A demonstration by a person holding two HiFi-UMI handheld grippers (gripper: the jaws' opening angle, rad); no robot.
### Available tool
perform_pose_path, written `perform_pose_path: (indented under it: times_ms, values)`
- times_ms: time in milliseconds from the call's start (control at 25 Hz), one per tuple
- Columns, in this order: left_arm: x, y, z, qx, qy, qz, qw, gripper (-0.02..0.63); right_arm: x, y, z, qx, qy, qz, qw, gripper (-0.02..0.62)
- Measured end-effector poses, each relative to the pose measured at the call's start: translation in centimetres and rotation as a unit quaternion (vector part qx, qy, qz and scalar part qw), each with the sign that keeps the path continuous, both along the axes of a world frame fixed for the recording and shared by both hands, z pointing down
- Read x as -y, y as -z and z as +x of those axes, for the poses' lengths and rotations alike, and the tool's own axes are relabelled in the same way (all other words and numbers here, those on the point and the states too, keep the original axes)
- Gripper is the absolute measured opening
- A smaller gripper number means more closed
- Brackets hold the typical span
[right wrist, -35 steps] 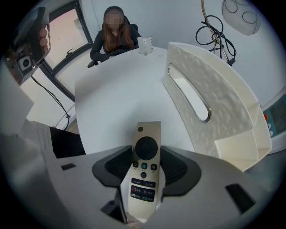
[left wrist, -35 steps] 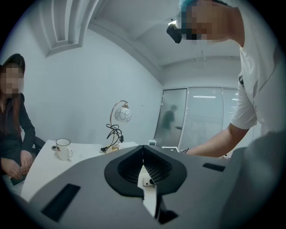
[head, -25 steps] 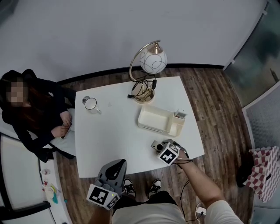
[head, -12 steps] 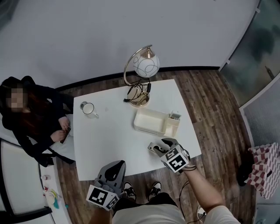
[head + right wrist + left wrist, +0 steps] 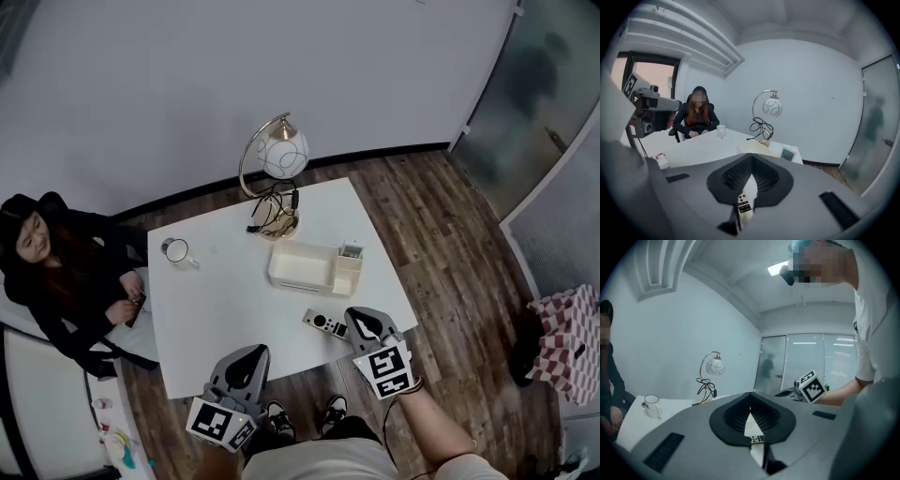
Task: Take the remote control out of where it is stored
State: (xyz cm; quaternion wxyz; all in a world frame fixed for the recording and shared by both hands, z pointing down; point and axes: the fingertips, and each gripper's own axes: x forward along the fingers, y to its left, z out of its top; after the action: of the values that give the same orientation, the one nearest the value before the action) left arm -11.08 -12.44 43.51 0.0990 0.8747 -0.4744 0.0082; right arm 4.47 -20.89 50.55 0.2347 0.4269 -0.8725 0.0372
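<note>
Most of the way through, by the look of it.

Head view: shows the remote control [image 5: 324,323] out of the cream tray [image 5: 300,281] and flat on the white table [image 5: 225,300], near the front edge, apart from the tray. Puts the right gripper [image 5: 359,319] just beside the remote's right end, and the left gripper [image 5: 246,354] low at the front edge, well apart from both. Leaves little to do, in my judgement, beyond backing the right gripper away.

Left gripper view: shows the left gripper [image 5: 751,401] with jaws drawn together to a thin wedge and nothing clamped. Catches only table and the distant remote [image 5: 757,438] through the slit.

Right gripper view: shows the right gripper [image 5: 751,164] with jaws likewise drawn together at the tips. Seems to have let go, with the remote [image 5: 743,204] seen through the slit, lying close ahead, and the tray [image 5: 757,147] beyond.

Against half a second ago: had the remote carried at the right gripper's tip between tray and front edge; now set down, with that gripper pulled back toward the person. No change at the left gripper.
</note>
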Motion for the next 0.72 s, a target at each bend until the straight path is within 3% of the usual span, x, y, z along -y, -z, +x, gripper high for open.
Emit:
perform_pose_path:
  times_ms: [200, 440, 720]
  values:
    - [-0.3, 1.3, 1.7, 0.002, -0.017, 0.014, 0.9997, 0.008, -2.7, 3.7, 1.6, 0.054, -0.019, 0.050, 0.997, 0.011]
    - [-0.5, 2.7, 3.3, -0.004, -0.030, 0.029, 0.9991, 0.008, -5.2, 8.5, 4.5, 0.140, -0.053, 0.096, 0.984, 0.009]
    - [-0.4, 3.7, 3.9, 0.002, -0.033, 0.042, 0.9986, 0.008, -6.1, 10.3, 6.7, 0.156, -0.069, 0.124, 0.978, 0.011]
